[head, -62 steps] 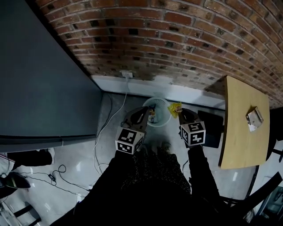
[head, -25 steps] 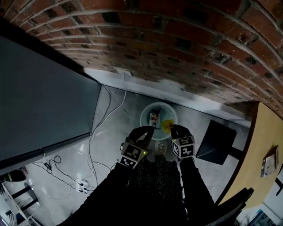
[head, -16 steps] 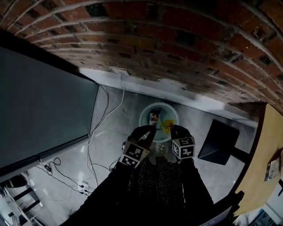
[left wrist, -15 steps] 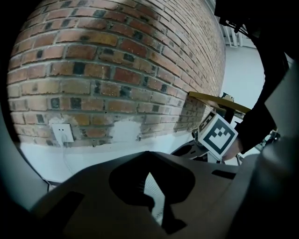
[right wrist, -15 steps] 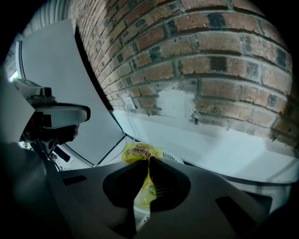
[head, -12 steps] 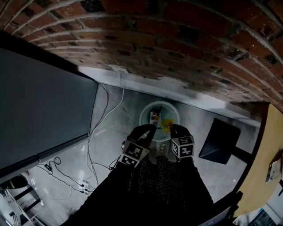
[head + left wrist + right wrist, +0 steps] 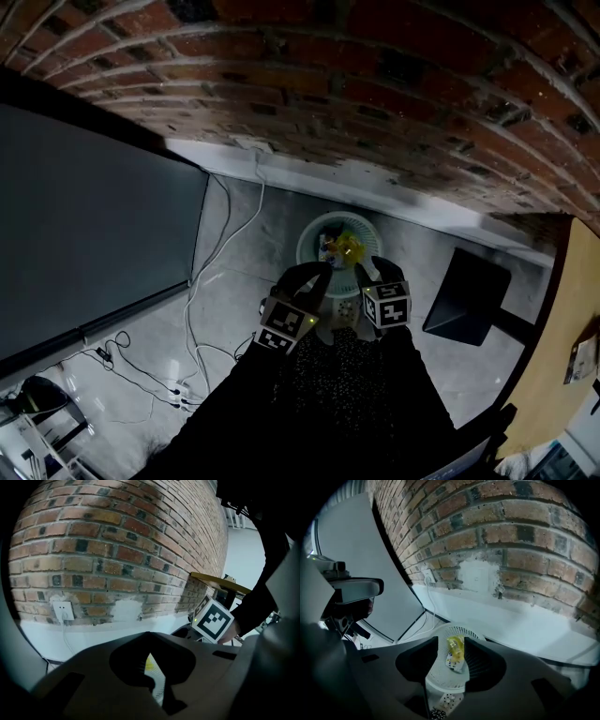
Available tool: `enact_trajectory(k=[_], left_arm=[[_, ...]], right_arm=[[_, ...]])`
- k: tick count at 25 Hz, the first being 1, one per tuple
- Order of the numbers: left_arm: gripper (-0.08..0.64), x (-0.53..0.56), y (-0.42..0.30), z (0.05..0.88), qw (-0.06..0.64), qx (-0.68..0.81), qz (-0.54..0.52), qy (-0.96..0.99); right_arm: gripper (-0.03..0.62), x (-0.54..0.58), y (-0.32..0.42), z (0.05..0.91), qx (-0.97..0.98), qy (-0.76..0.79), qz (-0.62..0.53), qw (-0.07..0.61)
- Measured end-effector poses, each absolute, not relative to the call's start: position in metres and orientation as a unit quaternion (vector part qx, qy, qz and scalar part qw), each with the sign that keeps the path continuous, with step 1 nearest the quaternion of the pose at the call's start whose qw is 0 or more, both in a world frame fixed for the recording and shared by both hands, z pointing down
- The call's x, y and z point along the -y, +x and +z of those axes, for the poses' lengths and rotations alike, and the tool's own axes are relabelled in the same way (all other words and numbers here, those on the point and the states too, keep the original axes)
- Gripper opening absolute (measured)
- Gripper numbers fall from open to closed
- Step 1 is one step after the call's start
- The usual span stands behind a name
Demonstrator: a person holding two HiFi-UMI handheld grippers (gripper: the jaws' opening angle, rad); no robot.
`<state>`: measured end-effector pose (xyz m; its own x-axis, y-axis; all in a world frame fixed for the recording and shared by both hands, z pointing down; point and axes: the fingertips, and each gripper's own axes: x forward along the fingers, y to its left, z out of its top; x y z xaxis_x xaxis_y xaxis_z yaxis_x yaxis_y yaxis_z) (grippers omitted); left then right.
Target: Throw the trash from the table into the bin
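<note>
A white mesh bin [image 7: 307, 246] stands on the floor by the brick wall, right under my two grippers. A yellow wrapper [image 7: 347, 248] lies loose inside it beside a printed packet [image 7: 325, 249]. My right gripper [image 7: 367, 272] hangs over the near rim; its jaws have just been opening and nothing is pressed between them. In the right gripper view the wrapper [image 7: 455, 645] shows down in the bin [image 7: 436, 672], past the gap of the gripper [image 7: 451, 641]. My left gripper [image 7: 319, 273] is shut and empty; in its own view [image 7: 149, 656] only a sliver of mesh [image 7: 159, 691] shows.
A dark panel [image 7: 84, 225] fills the left. White cables [image 7: 202, 281] run across the floor from a wall socket [image 7: 62, 610]. A black flat base [image 7: 467, 295] lies right of the bin. A wooden table [image 7: 562, 309] with paper [image 7: 583, 356] stands at far right.
The yellow wrapper has left the right gripper's jaws and dropped into the bin. The right jaws have parted. Both grippers have sunk slightly toward the bin.
</note>
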<state>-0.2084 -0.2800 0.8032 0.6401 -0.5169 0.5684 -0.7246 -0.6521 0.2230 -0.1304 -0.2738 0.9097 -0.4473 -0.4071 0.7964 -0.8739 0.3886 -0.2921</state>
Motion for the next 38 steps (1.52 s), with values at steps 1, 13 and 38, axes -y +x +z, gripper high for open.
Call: enact_trajectory(k=[1, 13, 38], left_arm=[[0.006, 0.282, -0.208, 0.801, 0.219, 0.354, 0.233, 0.879], [0.006, 0.297, -0.21, 0.73, 0.188, 0.366, 0.204, 0.888], [0.005, 0.253, -0.234, 0.478, 0.099, 0.356, 0.103, 0.923]], right_arm=[[0.158, 0.274, -0.131, 0.909, 0.771, 0.415, 0.365, 0.318], [0.158, 0.305, -0.142, 0.81, 0.802, 0.439, 0.313, 0.257], [0.012, 0.255, -0.142, 0.503, 0.813, 0.526, 0.189, 0.163]])
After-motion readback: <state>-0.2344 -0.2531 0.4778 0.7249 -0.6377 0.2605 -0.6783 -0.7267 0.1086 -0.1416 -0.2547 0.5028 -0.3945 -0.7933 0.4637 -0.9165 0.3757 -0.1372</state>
